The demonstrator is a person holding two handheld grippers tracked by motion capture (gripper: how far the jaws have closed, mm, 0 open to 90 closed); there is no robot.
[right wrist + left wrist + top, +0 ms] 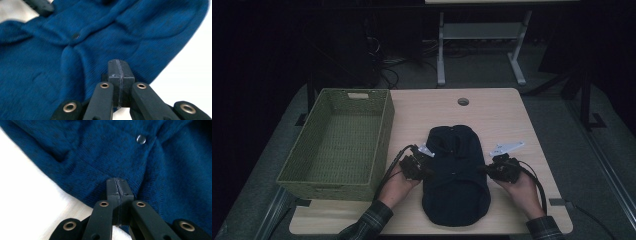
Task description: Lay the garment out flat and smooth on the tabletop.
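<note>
Firstly we list the light wooden table (492, 110); on its left side stands an empty olive-green woven basket (382, 145). Next, a dark blue knitted garment (457, 190) with a small round button (141, 139) lies flat near the table's front edge. Lastly, our left gripper (117, 188) is clamped on its left edge, our right gripper (120, 71) on its right edge.

A dark blue knit garment (456, 172) with small buttons lies folded flat on the table's near middle
</note>
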